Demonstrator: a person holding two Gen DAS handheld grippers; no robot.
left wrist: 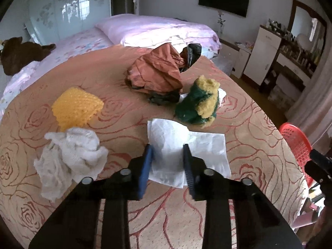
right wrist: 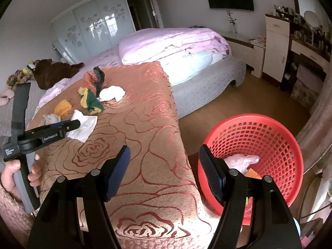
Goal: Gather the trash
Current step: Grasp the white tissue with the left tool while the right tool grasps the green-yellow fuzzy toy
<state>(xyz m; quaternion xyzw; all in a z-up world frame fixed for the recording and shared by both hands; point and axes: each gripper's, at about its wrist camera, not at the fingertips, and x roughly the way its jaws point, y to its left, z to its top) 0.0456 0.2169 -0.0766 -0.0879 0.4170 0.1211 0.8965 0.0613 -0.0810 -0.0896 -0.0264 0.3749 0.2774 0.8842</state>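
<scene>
A flat white tissue (left wrist: 203, 145) (right wrist: 85, 128) lies on the rose-patterned bedspread (left wrist: 128, 108). My left gripper (left wrist: 168, 147) (right wrist: 76, 123) points down onto the tissue's left part, its jaws narrow and pinching a raised fold of it. Around it lie a crumpled white wad (left wrist: 70, 155), a yellow mesh piece (left wrist: 76, 108), a green and yellow scrap (left wrist: 199, 101) and an orange wrapper (left wrist: 157, 72). My right gripper (right wrist: 164, 147) hangs open and empty over the bed's edge, beside a red basket (right wrist: 269, 145) that holds a pale plastic bag (right wrist: 240, 159).
Another white wad (right wrist: 112, 93) lies further up the bed. A pink duvet (left wrist: 157, 31) and a brown plush toy (left wrist: 20, 54) sit at the far end. A person's hand (right wrist: 12, 174) holds the left gripper's handle. Wooden floor (right wrist: 238, 99) and a dresser (right wrist: 276, 47) are to the right.
</scene>
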